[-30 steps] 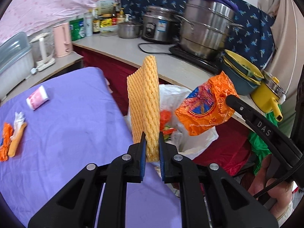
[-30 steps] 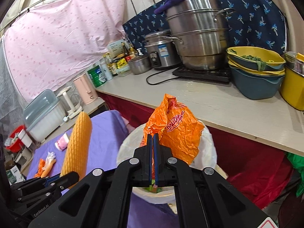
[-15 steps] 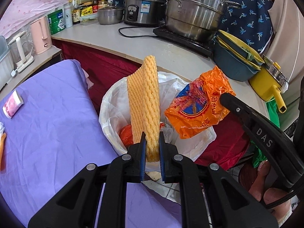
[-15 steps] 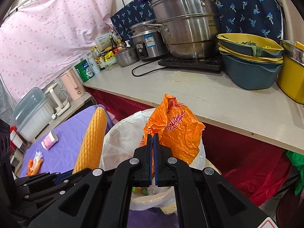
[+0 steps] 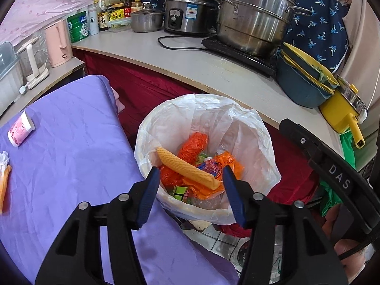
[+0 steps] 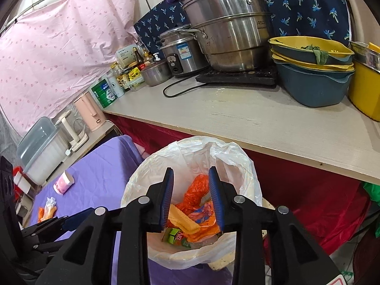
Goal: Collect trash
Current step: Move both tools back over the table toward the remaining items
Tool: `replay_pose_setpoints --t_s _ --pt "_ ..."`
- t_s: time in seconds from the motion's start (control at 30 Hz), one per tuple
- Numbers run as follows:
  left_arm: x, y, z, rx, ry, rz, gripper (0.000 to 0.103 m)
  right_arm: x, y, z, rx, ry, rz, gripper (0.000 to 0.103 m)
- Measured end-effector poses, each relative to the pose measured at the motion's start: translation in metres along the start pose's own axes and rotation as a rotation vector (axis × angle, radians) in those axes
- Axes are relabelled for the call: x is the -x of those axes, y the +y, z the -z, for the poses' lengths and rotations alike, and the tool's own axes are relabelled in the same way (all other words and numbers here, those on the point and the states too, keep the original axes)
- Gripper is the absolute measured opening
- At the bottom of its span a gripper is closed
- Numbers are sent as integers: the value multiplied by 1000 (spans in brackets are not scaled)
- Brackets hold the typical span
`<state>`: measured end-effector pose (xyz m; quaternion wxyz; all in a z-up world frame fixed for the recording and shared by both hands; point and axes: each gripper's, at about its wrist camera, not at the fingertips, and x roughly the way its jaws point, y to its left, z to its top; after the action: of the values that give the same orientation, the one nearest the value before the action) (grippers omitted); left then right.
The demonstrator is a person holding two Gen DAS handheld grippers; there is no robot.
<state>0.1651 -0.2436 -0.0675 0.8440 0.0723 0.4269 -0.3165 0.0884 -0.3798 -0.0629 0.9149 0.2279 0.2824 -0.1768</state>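
Both our grippers, left and right, hung over the bin, jaws apart, foam net and orange wrapper apparently settled inside; best to lift straight up clear of the liner.

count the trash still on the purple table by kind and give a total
pink paper cup: 1
crumpled white tissue: 1
orange foam net: 1, partly cut off at the frame edge
total: 3 on the purple table
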Motion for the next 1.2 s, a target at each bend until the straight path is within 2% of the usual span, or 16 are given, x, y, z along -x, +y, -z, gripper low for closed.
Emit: replay_pose_setpoints --t_s 0.13,0.43,0.67,0.97,1.2 --pt "5 4 1 8 -18 -15 62 5 5 0 5 -8 -4 35" --pt "22 20 4 36 -42 -31 62 18 23 2 32 -20 -20 42" --pt "39 38 9 68 -61 -54 62 23 47 6 58 -19 -47 43" --pt "72 90 23 153 -102 -114 62 26 100 19 108 -7 -114 43" --pt "103 156 43 272 -133 -190 63 20 154 39 168 28 -183 44"
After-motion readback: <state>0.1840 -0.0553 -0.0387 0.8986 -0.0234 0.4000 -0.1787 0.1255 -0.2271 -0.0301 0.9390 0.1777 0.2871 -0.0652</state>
